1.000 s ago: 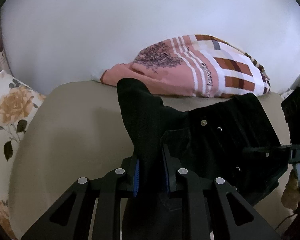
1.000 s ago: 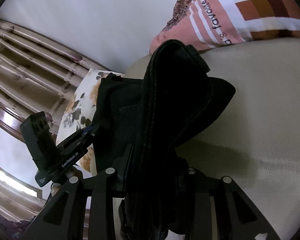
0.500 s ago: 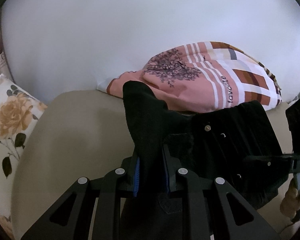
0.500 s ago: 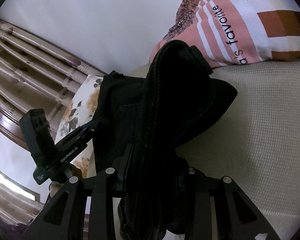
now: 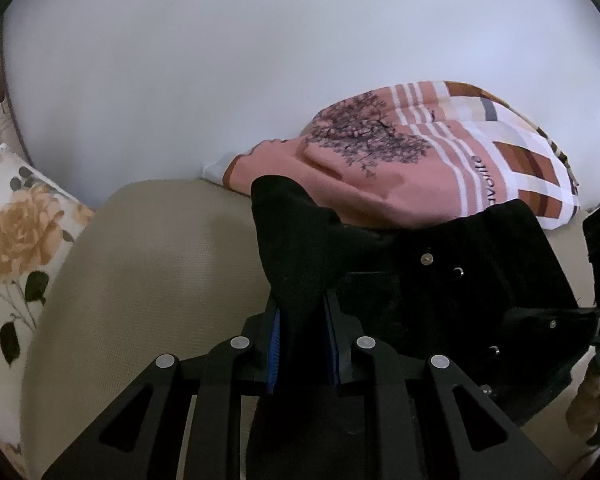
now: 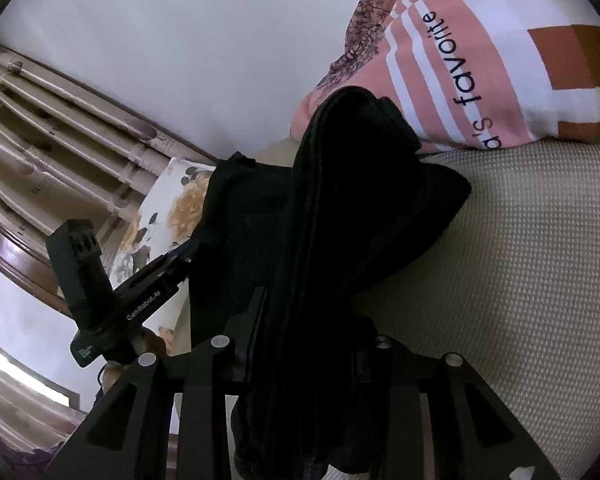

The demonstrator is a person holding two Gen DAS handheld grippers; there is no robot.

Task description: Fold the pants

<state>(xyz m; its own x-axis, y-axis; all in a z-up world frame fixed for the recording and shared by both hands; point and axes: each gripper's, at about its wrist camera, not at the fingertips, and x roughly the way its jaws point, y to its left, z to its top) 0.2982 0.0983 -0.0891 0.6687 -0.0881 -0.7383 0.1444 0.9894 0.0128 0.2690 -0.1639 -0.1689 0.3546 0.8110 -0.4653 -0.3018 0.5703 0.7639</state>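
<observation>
Clearly the fold is only partway through: the black pants (image 5: 440, 280) are lifted off the beige bed surface (image 5: 140, 280), bunched and draped between the two tools rather than lying flat in any tidy shape. Taking the pink patterned pillow (image 5: 420, 160) as the landmark, the garment hangs just in front of it, its upper edge overlapping the pillow's lower margin in the left wrist view. The left gripper (image 5: 300, 332) is clenched on a thick gather of the black fabric, which rises between its blue-lined pads toward the pillow. The right gripper (image 6: 304, 344) is likewise grasping the pants, with a long seamed band of cloth, probably the waistband or a leg edge, squeezed between its jaws and standing up toward the pillow. Snaps or rivets show on the stretch of cloth between the two grips, so the waist end seems to be what is held. A floral cushion (image 5: 16, 240) sits well to the far side of the bed from the pillow. What remains, as I judge it, is most of the job: laying the garment down on the bed surface in front of the pillow, smoothing it, and making the closing folds. No finished crease can be seen anywhere.
</observation>
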